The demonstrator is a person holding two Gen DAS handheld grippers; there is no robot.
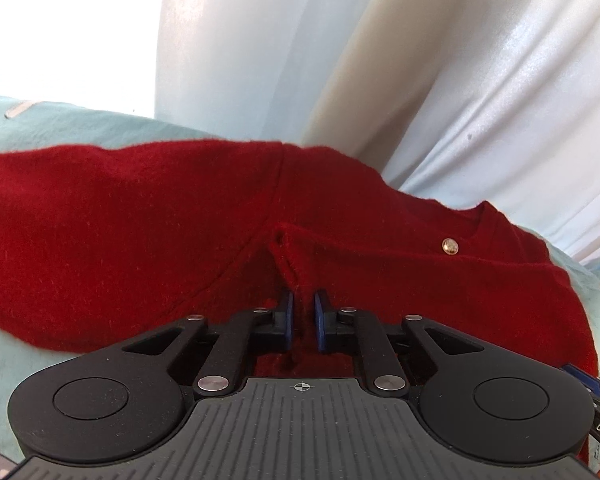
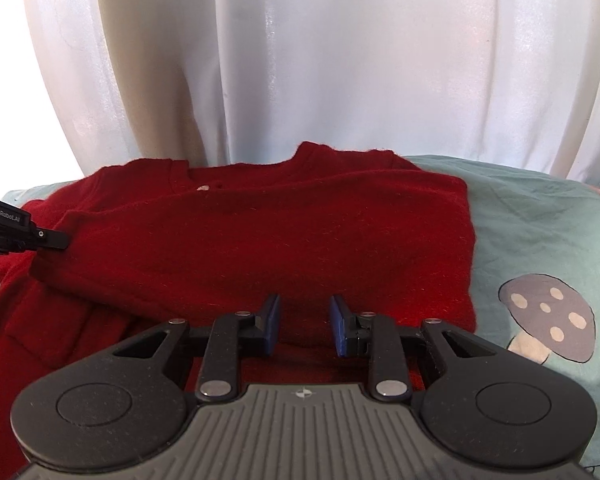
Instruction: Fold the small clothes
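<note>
Sweater under both grippers; left gripper pinching fold.

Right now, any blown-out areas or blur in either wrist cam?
Left wrist: upper-left corner clipped to white beside the curtain; red sweater sharp. Right wrist: curtain bright with sheen, left edge blown out; sweater and mushroom print clear. Fisheye bends both.

A pale teal cotton bedsheet with a printed grey-blue mushroom at the right of the right-wrist frame covers the supporting surface. Directly on it, across the frame's centre and left, lies a dark red fuzzy knit cardigan, partly folded.
</note>
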